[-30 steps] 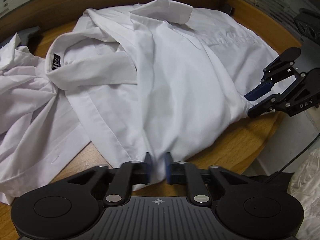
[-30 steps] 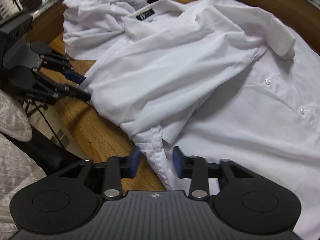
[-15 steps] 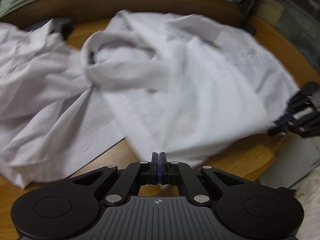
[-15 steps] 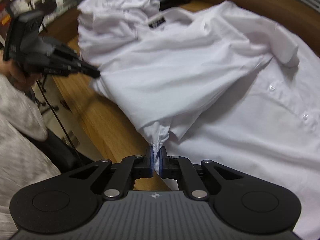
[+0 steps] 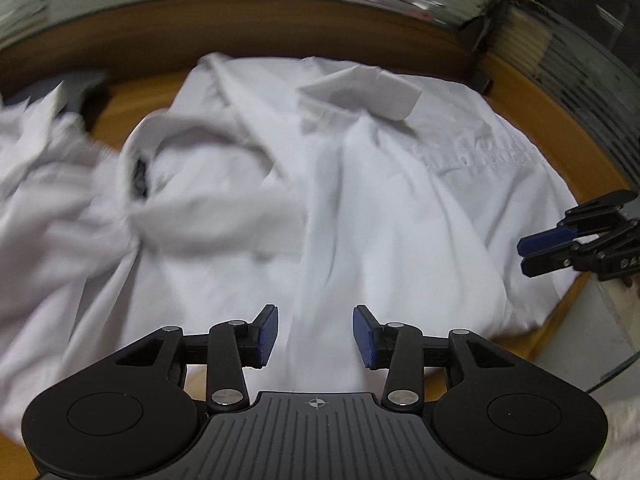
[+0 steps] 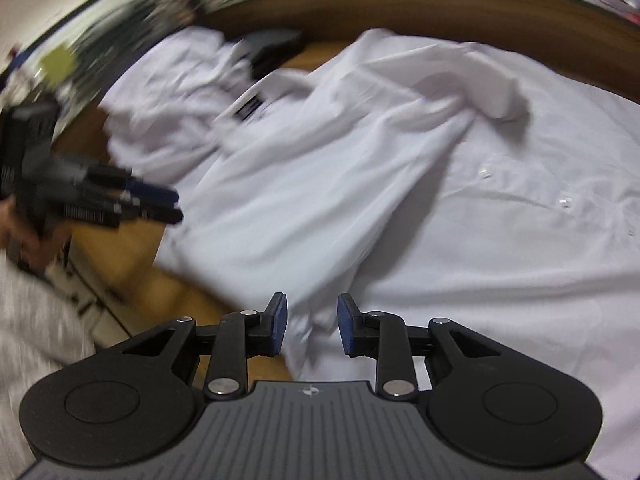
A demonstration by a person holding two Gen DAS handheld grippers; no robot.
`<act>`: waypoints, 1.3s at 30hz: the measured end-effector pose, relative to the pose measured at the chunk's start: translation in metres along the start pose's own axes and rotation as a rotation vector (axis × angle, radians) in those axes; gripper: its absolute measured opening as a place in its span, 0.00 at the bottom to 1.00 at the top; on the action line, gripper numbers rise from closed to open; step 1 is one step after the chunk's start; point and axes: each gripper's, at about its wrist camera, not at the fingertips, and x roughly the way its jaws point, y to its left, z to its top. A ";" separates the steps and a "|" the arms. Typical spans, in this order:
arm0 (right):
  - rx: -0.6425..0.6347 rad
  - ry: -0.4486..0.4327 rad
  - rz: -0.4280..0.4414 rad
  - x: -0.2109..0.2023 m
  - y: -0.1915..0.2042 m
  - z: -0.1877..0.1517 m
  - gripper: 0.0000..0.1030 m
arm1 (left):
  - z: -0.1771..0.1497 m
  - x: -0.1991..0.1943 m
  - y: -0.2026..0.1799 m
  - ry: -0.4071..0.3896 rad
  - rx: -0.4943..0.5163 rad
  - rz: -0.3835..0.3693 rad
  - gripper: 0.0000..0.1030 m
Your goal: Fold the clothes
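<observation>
Across the bench [image 5: 132, 104], the white shirt [image 5: 380, 216] lies half-folded and rumpled; left gripper [image 5: 315, 336] and right gripper [image 6: 311, 322] fingers spread, empty.

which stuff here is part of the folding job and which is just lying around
Part of the job:
white button-up shirt
crumpled white garment
left gripper, open
right gripper, open

Lying about:
dark flat object
wooden table
</observation>
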 end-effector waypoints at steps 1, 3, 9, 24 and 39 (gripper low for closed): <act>0.017 -0.005 -0.009 -0.003 -0.003 0.003 0.31 | 0.008 0.004 -0.003 -0.006 0.026 -0.001 0.44; 0.052 -0.015 -0.027 -0.009 -0.008 0.010 0.39 | 0.028 0.012 -0.009 -0.010 0.087 0.006 0.46; 0.137 -0.039 -0.085 -0.032 -0.023 0.021 0.46 | 0.092 0.031 -0.024 -0.041 0.284 0.044 0.60; 0.482 -0.176 -0.179 -0.078 -0.059 -0.006 0.62 | 0.198 0.124 -0.050 -0.029 0.553 0.051 0.65; 0.616 -0.133 -0.194 -0.045 -0.071 -0.013 0.62 | 0.263 0.125 -0.016 -0.122 0.319 -0.044 0.04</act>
